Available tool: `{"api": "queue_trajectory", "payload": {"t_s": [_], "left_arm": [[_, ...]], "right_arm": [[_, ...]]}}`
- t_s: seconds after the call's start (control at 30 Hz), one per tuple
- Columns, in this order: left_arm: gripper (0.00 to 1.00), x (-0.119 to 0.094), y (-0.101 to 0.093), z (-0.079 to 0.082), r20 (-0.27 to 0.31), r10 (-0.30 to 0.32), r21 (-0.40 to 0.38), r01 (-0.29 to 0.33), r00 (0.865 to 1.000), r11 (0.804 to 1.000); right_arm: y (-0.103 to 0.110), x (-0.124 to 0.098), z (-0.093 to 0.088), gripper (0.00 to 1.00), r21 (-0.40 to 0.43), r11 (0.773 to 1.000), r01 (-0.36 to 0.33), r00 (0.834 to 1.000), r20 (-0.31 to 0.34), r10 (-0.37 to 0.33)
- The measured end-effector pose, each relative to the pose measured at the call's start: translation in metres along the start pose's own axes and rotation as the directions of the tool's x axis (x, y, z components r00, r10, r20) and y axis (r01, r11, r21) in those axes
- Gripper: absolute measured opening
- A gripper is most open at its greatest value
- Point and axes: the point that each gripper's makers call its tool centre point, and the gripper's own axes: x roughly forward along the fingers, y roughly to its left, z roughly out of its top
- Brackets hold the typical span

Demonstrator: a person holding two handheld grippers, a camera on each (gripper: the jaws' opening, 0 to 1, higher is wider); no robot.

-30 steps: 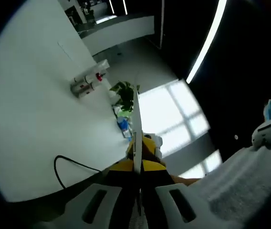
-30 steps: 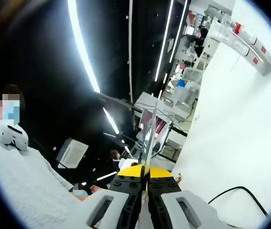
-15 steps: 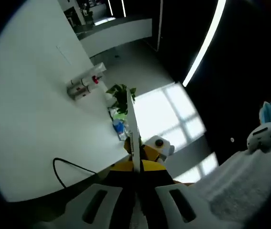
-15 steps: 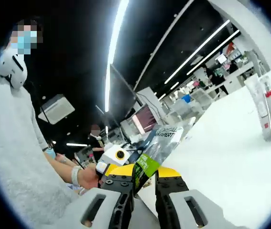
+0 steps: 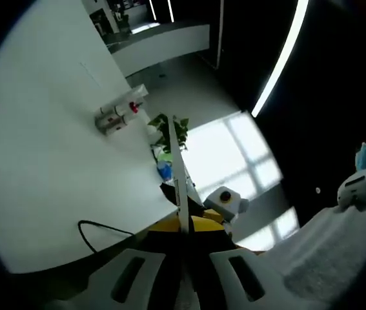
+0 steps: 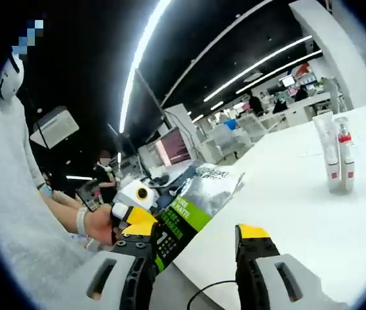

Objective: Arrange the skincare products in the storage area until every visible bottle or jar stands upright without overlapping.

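Only the thin edge of the flat packet (image 5: 179, 187) shows in the left gripper view, so its front is hidden there. The left gripper (image 5: 186, 242) has its jaws pressed together on that packet, which sticks up and away from the jaws.

From the right gripper view the packet (image 6: 192, 206) is silver with a green band. Its white writing is too small and tilted to read. It leans with its long side running up toward the right, and its lower end is hidden behind the yellow-tipped gripper (image 6: 133, 223) that holds it.

The right gripper (image 6: 195, 242) has its jaws spread wide apart, with nothing between them.

Two skincare tubes (image 6: 335, 156) stand upright, close together, on the white counter (image 6: 286, 200), well away from the packet. Red marks show on them, but no words can be made out. A black cable (image 5: 102, 231) lies on the counter near its edge.
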Motion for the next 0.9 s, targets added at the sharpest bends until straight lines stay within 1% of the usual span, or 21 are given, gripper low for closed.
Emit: {"api": "queue_trajectory", "payload": {"t_s": [0.03,0.07,0.1,0.13,0.17,0.23,0.27,0.33,0.4,0.43,0.5,0.6,0.67,0.73,0.83,0.9], "left_arm": [[0.00,0.000,0.001,0.001,0.002,0.005,0.001,-0.005,1.000,1.000],[0.00,0.001,0.002,0.002,0.003,0.007,-0.001,-0.007,1.000,1.000],[0.00,0.001,0.003,0.004,0.005,0.010,-0.003,-0.010,1.000,1.000],[0.00,0.001,0.004,0.005,0.008,0.014,0.001,-0.014,1.000,1.000],[0.00,0.001,0.004,0.007,0.012,0.016,0.001,-0.016,1.000,1.000],[0.00,0.002,0.005,0.011,0.017,0.018,0.001,-0.018,1.000,1.000],[0.00,0.002,0.007,0.015,0.023,0.026,0.008,-0.026,0.999,1.000],[0.00,0.003,0.008,0.020,0.025,0.032,0.013,-0.032,0.999,0.999],[0.00,0.003,0.011,0.026,0.034,0.043,0.022,-0.044,0.998,0.999],[0.00,0.003,0.013,0.030,0.036,0.046,0.018,-0.047,0.998,0.999],[0.00,0.004,0.017,0.036,0.048,0.056,0.013,-0.057,0.997,0.998],[0.00,0.008,0.022,0.049,0.073,0.067,0.011,-0.068,0.995,0.998],[0.00,0.011,0.025,0.057,0.085,0.076,0.010,-0.077,0.993,0.997],[0.00,0.015,0.028,0.062,0.088,0.080,0.003,-0.081,0.993,0.997],[0.00,0.022,0.033,0.072,0.095,0.089,-0.007,-0.089,0.991,0.996],[0.00,0.027,0.036,0.077,0.090,0.098,0.001,-0.099,0.991,0.995]], "right_arm": [[-0.004,0.000,-0.003,0.60,-0.031,0.999,0.028,1.000,-0.011,-0.029],[-0.005,0.000,-0.003,0.63,-0.041,0.998,0.037,0.999,-0.013,-0.038],[-0.010,0.000,-0.004,0.66,-0.051,0.996,0.072,0.997,-0.012,-0.073],[-0.012,0.001,-0.005,0.70,-0.066,0.994,0.084,0.996,-0.010,-0.085],[-0.012,0.002,-0.005,0.76,-0.079,0.992,0.099,0.995,-0.011,-0.101],[-0.016,0.004,-0.002,0.86,-0.107,0.985,0.132,0.991,0.002,-0.133],[-0.018,0.005,0.002,0.89,-0.135,0.980,0.146,0.989,0.020,-0.145],[-0.020,0.006,0.006,0.91,-0.163,0.973,0.163,0.987,0.028,-0.160],[-0.022,0.008,0.009,0.96,-0.190,0.967,0.171,0.985,0.038,-0.166],[-0.023,0.008,0.012,0.98,-0.194,0.965,0.177,0.984,0.057,-0.169],[-0.028,0.009,0.016,0.99,-0.203,0.959,0.198,0.979,0.084,-0.185],[-0.036,0.007,0.017,0.99,-0.219,0.945,0.243,0.968,0.118,-0.222],[-0.039,0.007,0.012,0.99,-0.229,0.939,0.255,0.966,0.090,-0.241],[-0.035,0.008,0.014,0.98,-0.250,0.935,0.251,0.967,0.107,-0.231],[-0.032,0.013,0.010,0.95,-0.306,0.921,0.242,0.970,0.087,-0.227],[-0.028,0.015,0.005,0.93,-0.340,0.912,0.228,0.974,0.068,-0.218]]}}
